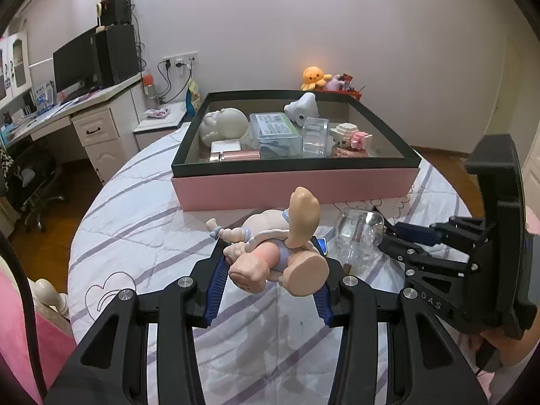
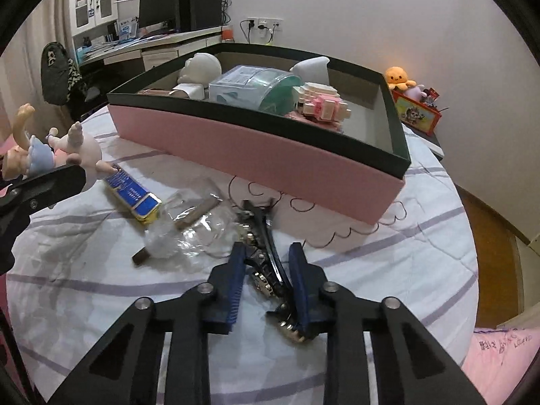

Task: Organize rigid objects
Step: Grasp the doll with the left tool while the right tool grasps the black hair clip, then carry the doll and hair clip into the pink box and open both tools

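My left gripper (image 1: 270, 256) is shut on a peach-coloured doll figure (image 1: 287, 246) with pale blue trim, held above the striped bedspread (image 1: 141, 222). The right wrist view shows the same doll (image 2: 67, 148) at the far left. My right gripper (image 2: 266, 270) is low over the bed, its blue pads shut on a dark clip with metal studs (image 2: 261, 263). In the left wrist view the right gripper (image 1: 384, 236) comes in from the right beside a clear bottle (image 1: 357, 236). Behind stands a pink box (image 1: 293, 185) with a dark rim.
The box holds a white head (image 1: 224, 123), clear plastic cases (image 1: 273, 131), a white toy (image 1: 302, 108) and a pink block figure (image 1: 351, 138). A blue-and-gold packet (image 2: 131, 195) and the clear bottle (image 2: 189, 233) lie on the bed. A desk (image 1: 84, 108) stands left.
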Demonstrator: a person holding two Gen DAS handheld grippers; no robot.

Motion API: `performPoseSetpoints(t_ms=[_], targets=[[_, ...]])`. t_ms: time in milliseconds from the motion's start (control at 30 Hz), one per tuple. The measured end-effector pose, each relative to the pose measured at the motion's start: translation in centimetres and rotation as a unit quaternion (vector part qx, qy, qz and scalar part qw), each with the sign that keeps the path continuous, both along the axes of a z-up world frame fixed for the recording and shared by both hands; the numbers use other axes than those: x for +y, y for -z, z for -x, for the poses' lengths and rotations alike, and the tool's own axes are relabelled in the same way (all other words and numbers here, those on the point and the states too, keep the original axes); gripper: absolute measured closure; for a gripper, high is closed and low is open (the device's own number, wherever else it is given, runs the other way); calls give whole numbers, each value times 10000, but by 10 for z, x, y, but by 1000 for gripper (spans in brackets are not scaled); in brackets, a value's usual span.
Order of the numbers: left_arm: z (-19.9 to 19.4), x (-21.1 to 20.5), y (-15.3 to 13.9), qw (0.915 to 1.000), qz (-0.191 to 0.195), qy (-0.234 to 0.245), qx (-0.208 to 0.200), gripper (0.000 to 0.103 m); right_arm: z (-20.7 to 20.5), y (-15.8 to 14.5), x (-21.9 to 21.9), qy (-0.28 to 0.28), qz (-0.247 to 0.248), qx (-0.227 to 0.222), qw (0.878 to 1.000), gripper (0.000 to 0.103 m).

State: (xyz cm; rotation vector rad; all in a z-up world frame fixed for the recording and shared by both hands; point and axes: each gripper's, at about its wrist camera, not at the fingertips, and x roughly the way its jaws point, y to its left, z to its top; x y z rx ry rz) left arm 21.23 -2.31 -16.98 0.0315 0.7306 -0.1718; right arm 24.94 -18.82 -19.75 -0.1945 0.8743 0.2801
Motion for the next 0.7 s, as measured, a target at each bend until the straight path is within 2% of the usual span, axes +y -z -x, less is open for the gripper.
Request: performPoseSetpoints(t_ms=[67, 233, 333, 467, 600, 700], targets=[[3, 0, -1, 10000, 22, 13, -13, 58, 7, -2, -3, 80, -166, -30, 9998, 84], [17, -4, -7, 9998, 66, 117, -111, 58, 29, -7, -12, 360, -573, -124, 9976, 84], [26, -6, -15, 9994, 129, 167, -278, 58, 43, -15, -16, 547, -740, -353, 9951, 84], [41, -6, -36, 9978, 247, 193, -578, 58, 65, -48, -16, 522, -1134, -885, 9882, 84], [57, -4, -61, 9947, 265, 121, -985, 58, 98, -97, -3, 349, -1304, -1728, 9757, 84], [69, 0, -77, 9918, 259, 21, -1254, 58, 113, -119, 6, 313, -1183, -2136, 9692, 84]])
